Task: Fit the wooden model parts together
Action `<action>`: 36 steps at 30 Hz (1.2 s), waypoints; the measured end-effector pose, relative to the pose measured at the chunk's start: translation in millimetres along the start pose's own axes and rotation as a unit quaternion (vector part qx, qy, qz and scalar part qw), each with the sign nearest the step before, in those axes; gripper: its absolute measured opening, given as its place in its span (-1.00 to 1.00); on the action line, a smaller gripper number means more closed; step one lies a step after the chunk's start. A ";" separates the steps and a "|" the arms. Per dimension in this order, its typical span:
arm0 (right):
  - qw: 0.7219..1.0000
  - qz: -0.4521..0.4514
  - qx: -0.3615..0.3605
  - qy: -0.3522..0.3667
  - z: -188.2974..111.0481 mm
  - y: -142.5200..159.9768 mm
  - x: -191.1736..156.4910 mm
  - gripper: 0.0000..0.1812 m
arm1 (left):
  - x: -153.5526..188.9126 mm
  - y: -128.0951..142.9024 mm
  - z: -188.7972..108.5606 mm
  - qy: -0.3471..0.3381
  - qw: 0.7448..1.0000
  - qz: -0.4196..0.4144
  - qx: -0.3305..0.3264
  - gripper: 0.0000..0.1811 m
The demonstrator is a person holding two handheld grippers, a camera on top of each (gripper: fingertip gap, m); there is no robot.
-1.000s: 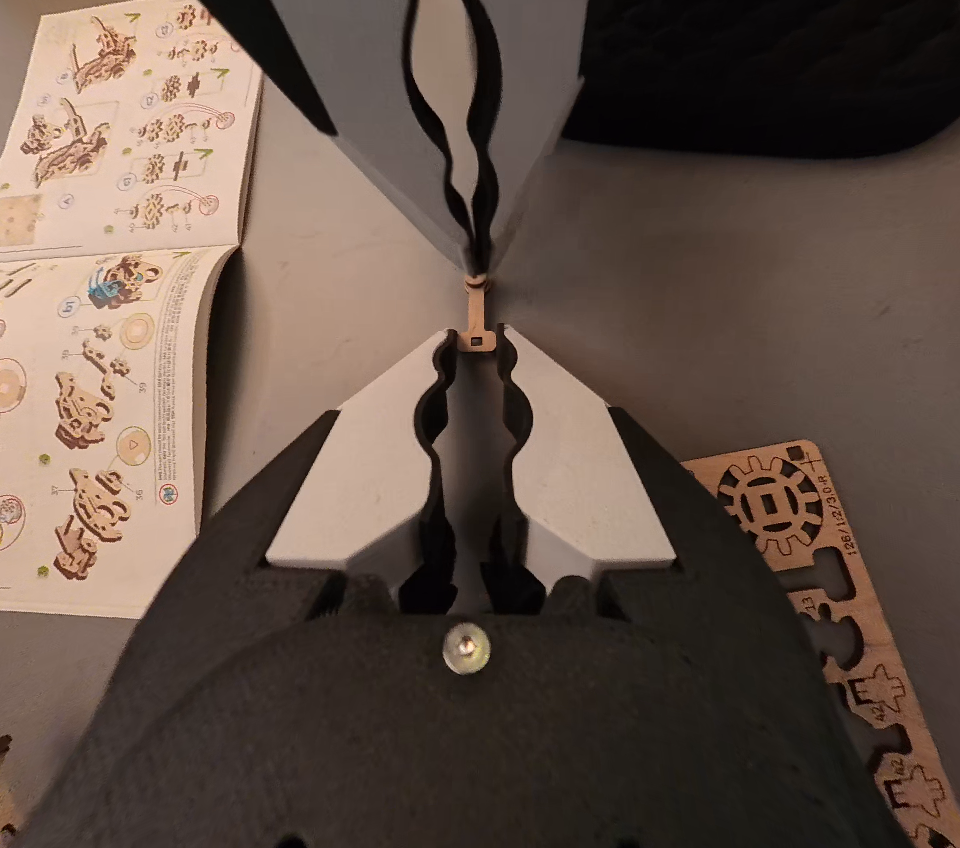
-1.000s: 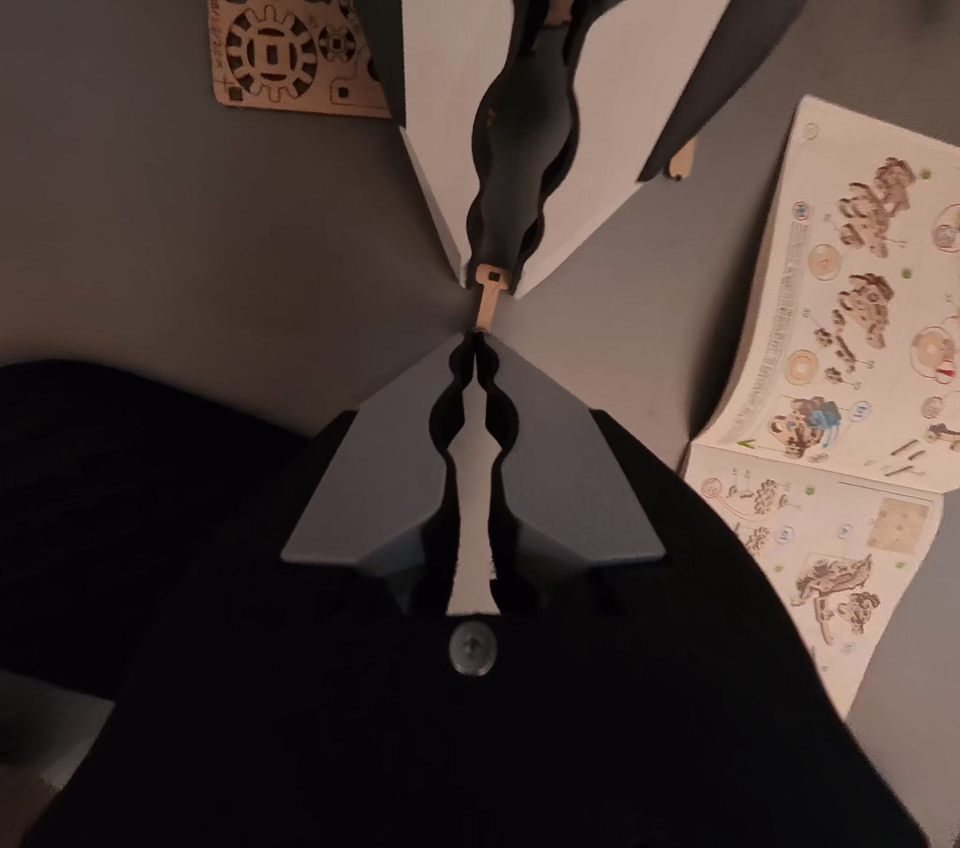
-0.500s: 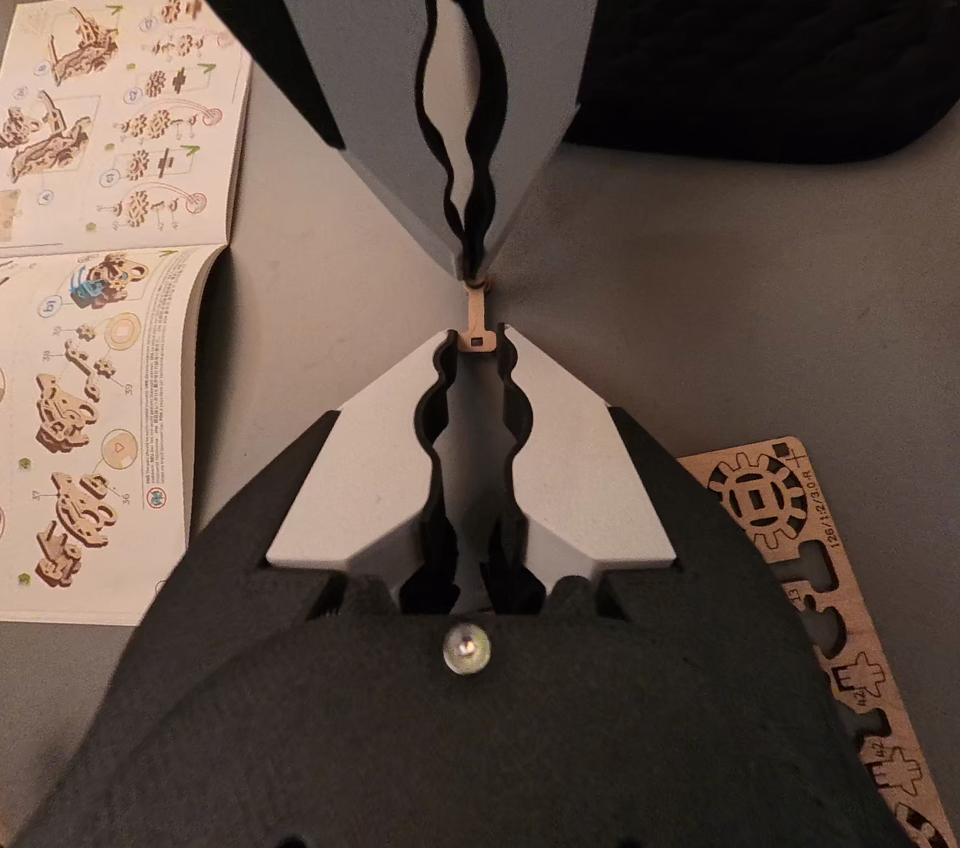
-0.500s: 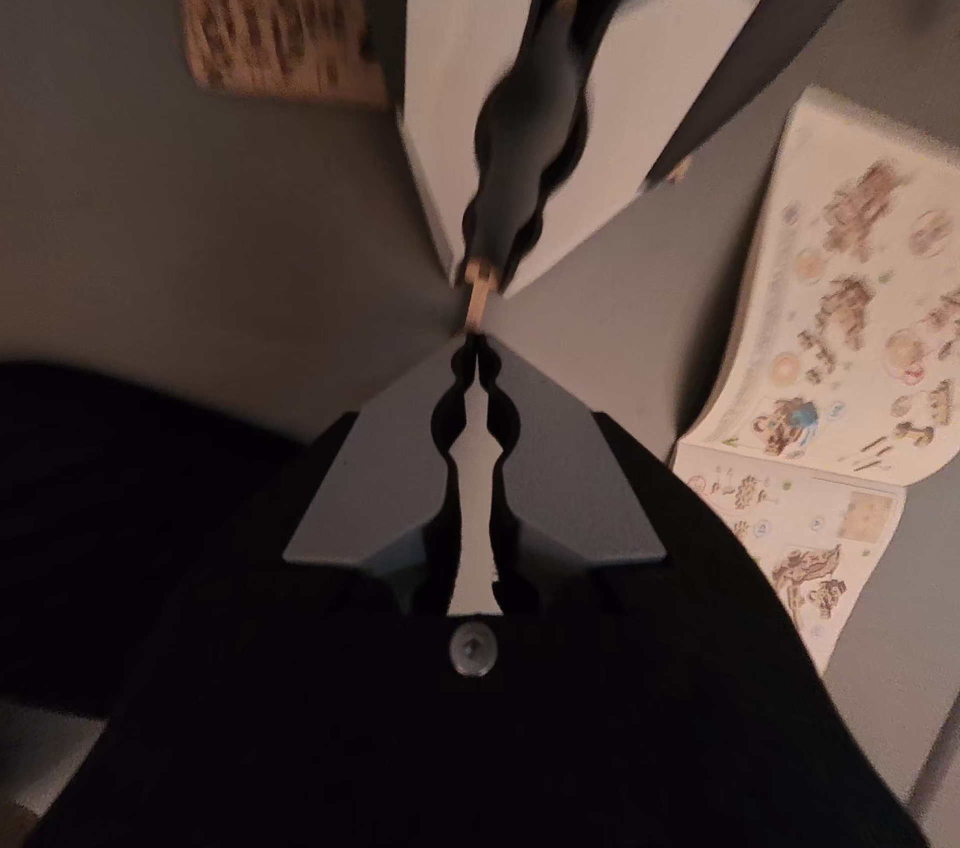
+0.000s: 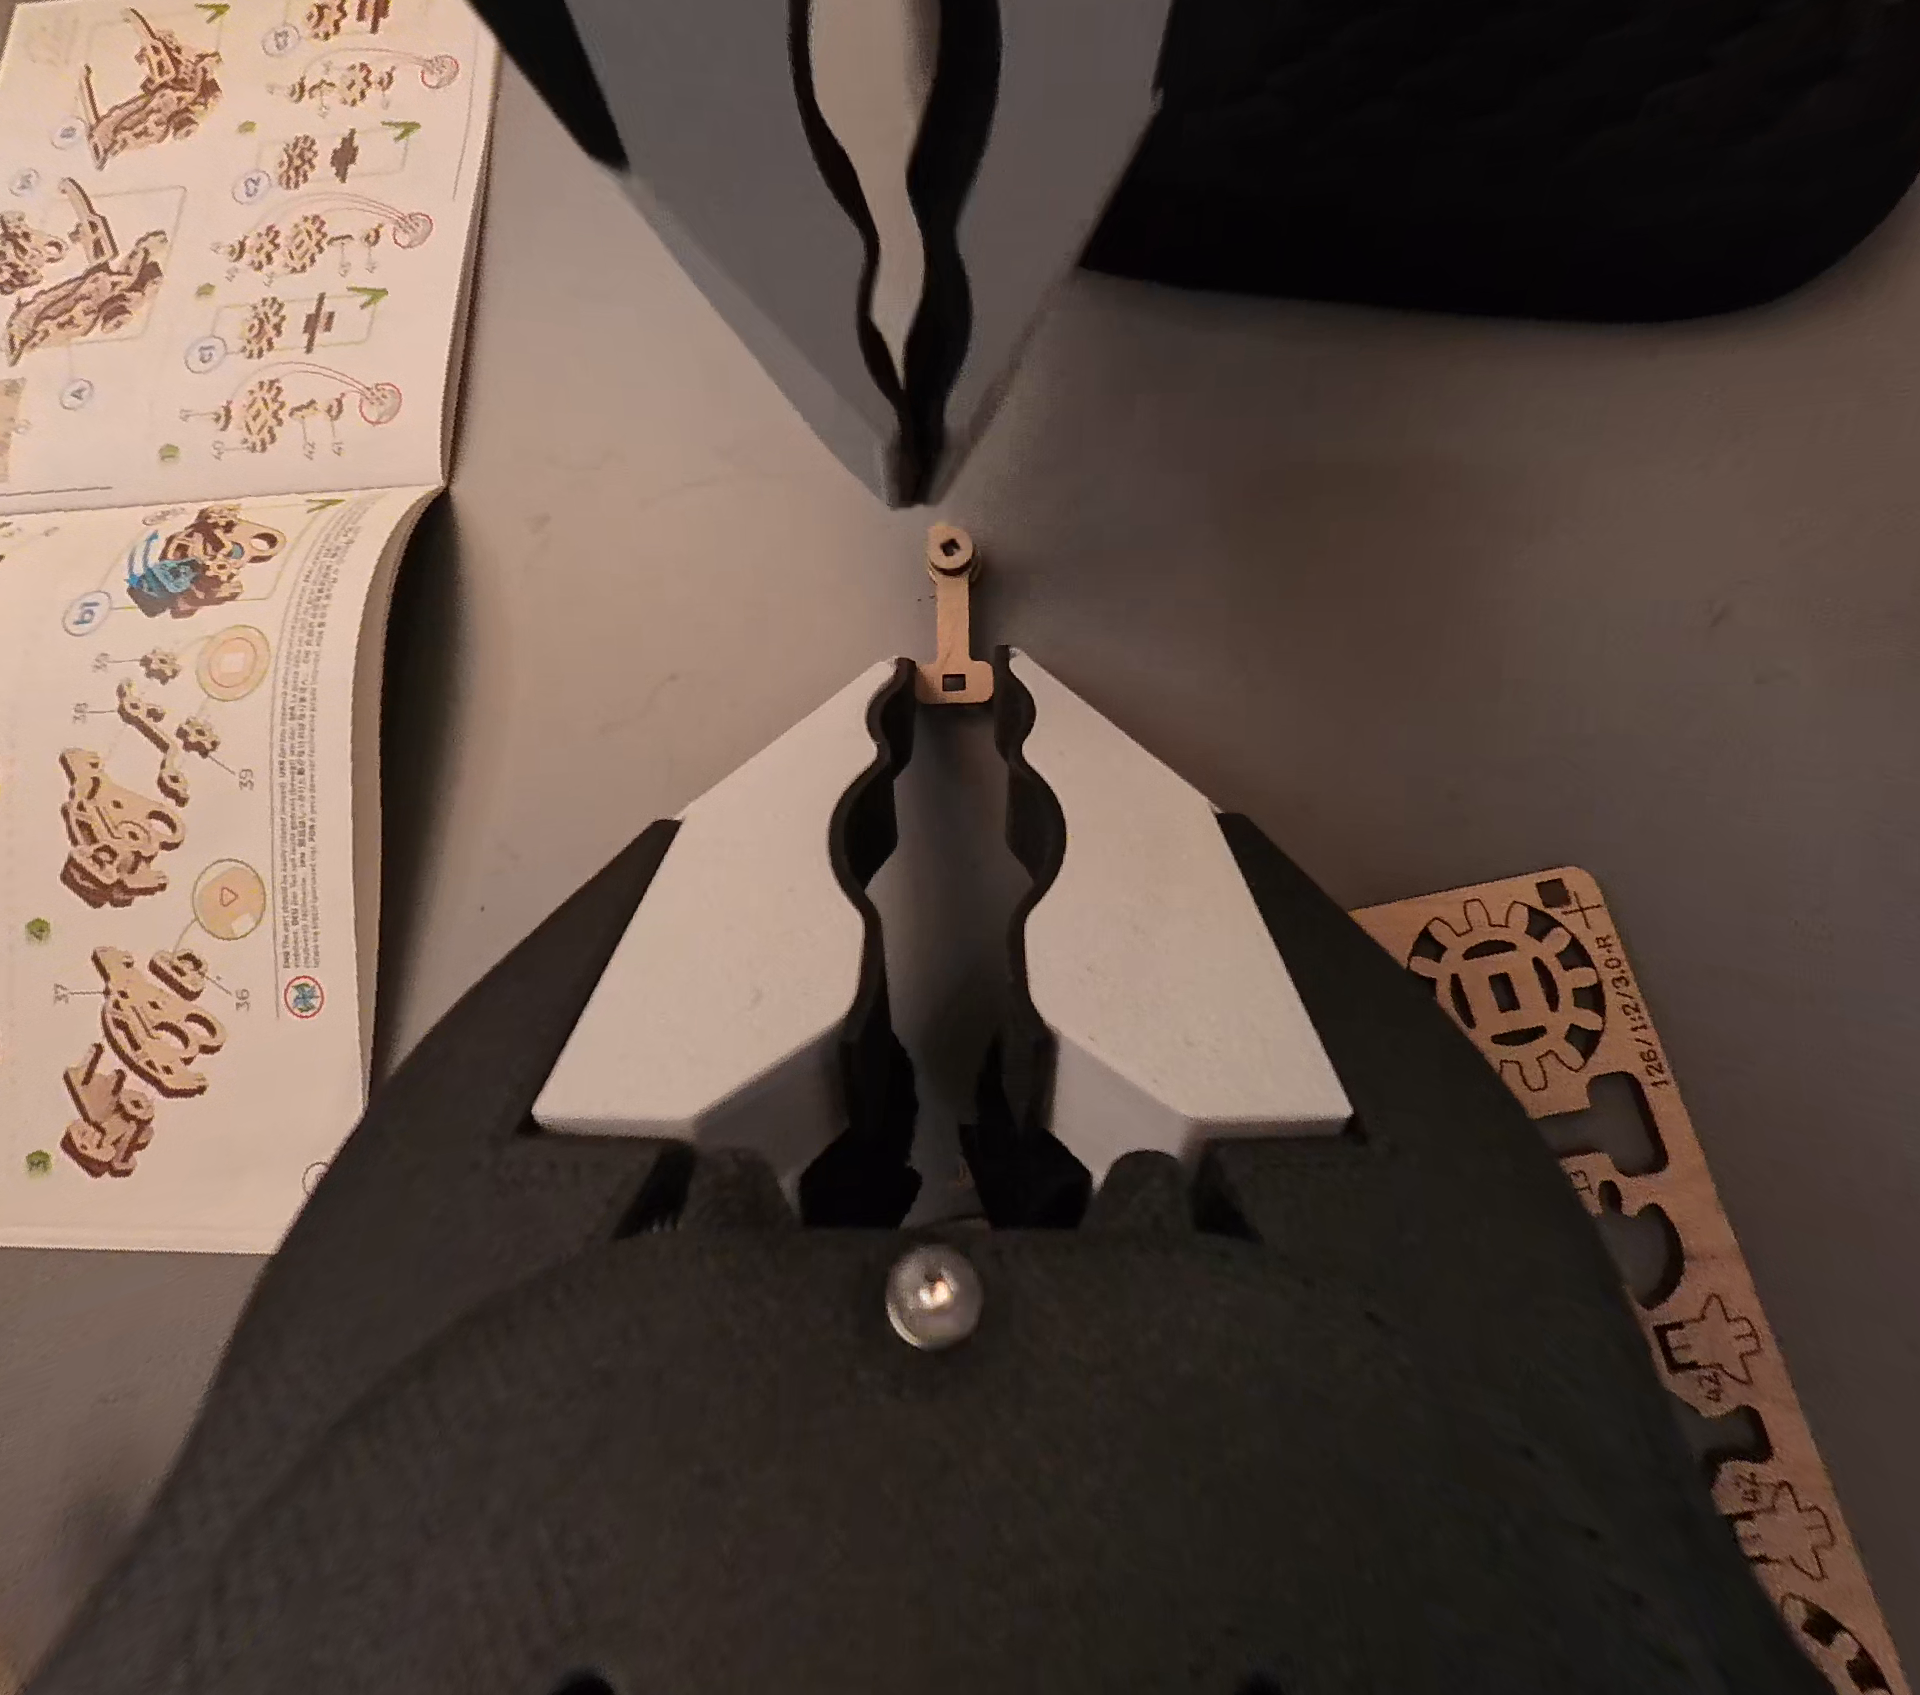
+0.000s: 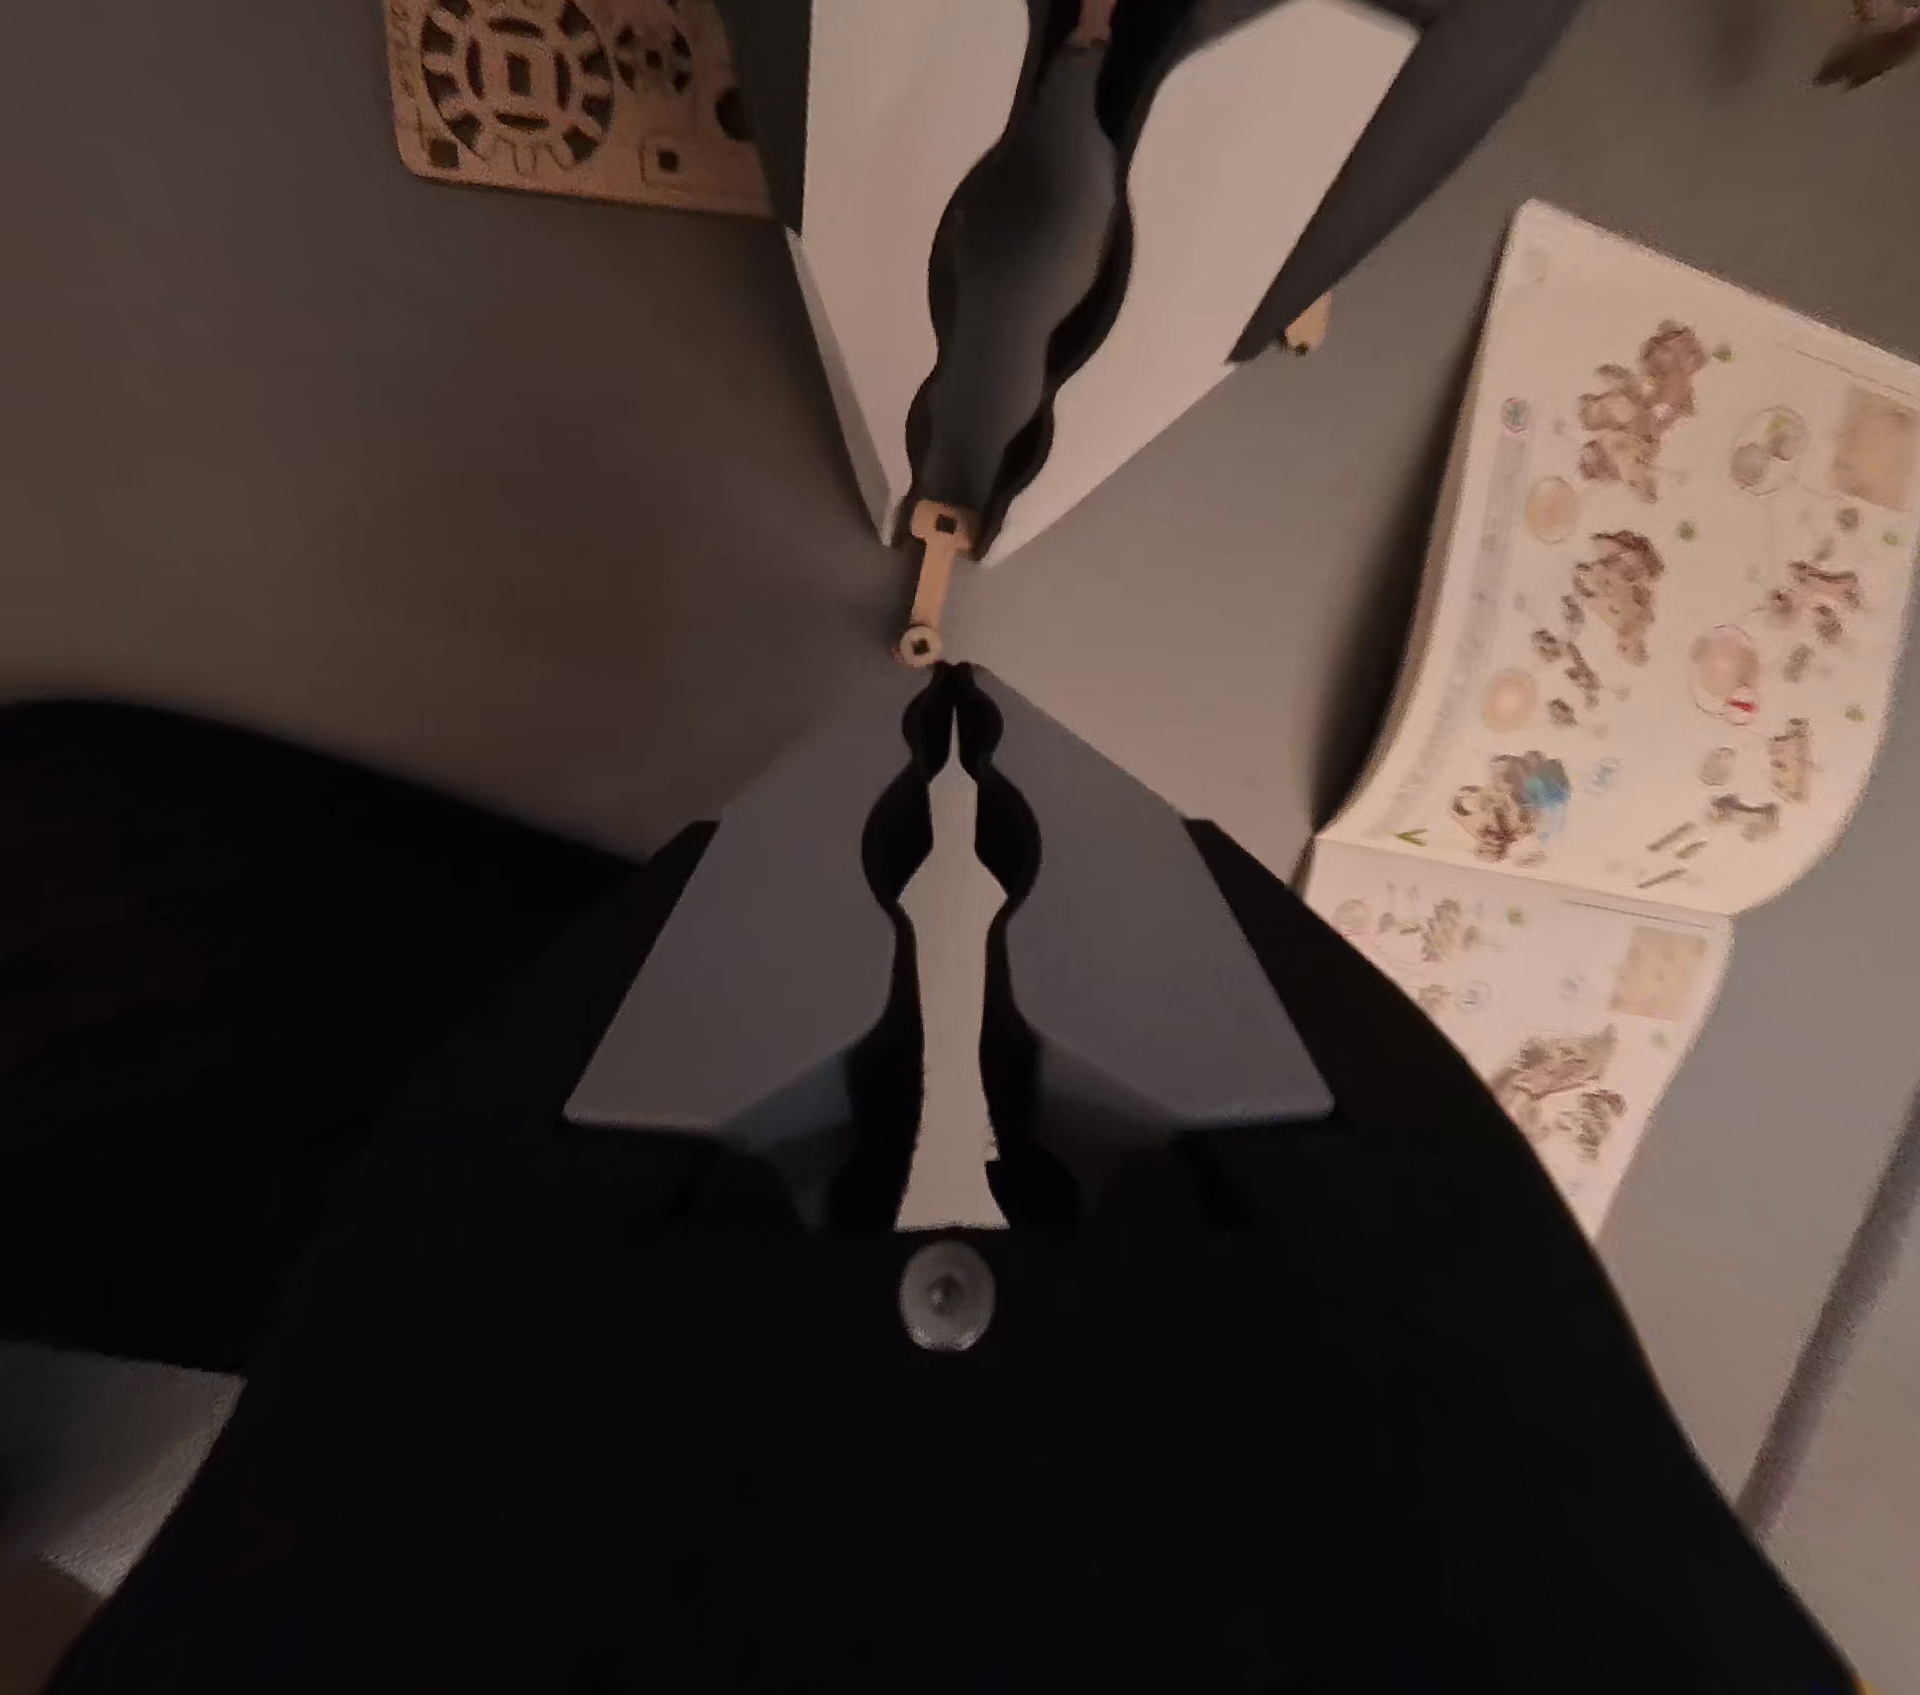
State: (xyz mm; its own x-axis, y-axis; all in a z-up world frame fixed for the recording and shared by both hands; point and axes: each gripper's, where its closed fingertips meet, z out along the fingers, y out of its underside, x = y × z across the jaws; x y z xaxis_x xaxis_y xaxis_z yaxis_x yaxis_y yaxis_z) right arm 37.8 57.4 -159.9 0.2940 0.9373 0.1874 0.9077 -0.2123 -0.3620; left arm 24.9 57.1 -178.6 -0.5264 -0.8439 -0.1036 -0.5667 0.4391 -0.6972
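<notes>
Your left gripper (image 5: 957, 677) pinches the small pale wooden lever piece (image 5: 954, 627); your right gripper (image 6: 953, 677) sits tip-to-tip with it, empty.

Left jaws are narrow, clamped on the square end of the lever, the end with the square hole; its round end with a ring and hole sticks out forward over the grey tabletop (image 5: 1351, 606). Your right gripper's jaws are pressed together at the tips, nothing between them, just beside that round end but apart from it by a sliver in both views. A laser-cut plywood parts sheet (image 5: 1621, 1157) with a gear cutout lies flat on your left gripper's right. An open illustrated instruction booklet (image 5: 218, 585) lies on its left. A black fabric object (image 5: 1558, 35) sits past the right gripper; can't tell what it is.
</notes>
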 end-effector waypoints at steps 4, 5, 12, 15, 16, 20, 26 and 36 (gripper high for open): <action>1.000 0.007 0.012 -0.026 11.4 -3.6 -8.0 -1.00 | 0.2 -0.4 0.7 0.001 1.000 0.001 -0.002 -0.86; 1.000 0.001 0.013 -0.025 4.9 -4.5 -7.5 -1.00 | 0.6 -0.7 0.3 0.002 1.000 0.001 0.000 -0.86; 1.000 0.006 0.023 -0.017 0.1 -6.5 -3.8 -1.00 | 1.0 -1.0 -0.6 0.003 1.000 0.000 0.001 -0.86; 0.999 0.003 0.036 -0.023 -1.9 -13.2 -6.8 -1.00 | 1.5 -0.5 0.4 0.004 1.000 0.001 0.000 -0.86; 0.999 0.006 0.005 -0.033 10.1 -2.7 -9.7 -1.00 | 1.6 -0.9 0.6 0.005 1.000 0.001 -0.001 -0.86; 1.000 -0.004 0.019 -0.008 -5.1 -9.6 -3.4 -1.00 | 2.2 -0.2 -0.1 0.005 1.000 0.001 -0.001 -0.86; 1.000 -0.004 0.008 -0.002 -4.8 -7.6 -1.1 -0.99 | 1.9 -0.6 -0.9 0.005 1.000 0.002 -0.001 -0.86; 1.000 0.000 0.003 -0.031 6.8 -3.9 -10.5 -1.00 | 2.0 -0.6 -0.3 0.007 1.000 0.001 -0.002 -0.86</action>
State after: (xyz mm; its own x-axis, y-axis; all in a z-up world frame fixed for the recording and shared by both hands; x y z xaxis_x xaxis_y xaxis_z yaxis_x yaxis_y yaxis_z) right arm 29.1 50.2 -166.6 0.2745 0.9526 0.1310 0.9058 -0.2105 -0.3677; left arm 24.0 55.2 -178.2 -0.5363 -0.8385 -0.0962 -0.5682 0.4430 -0.6935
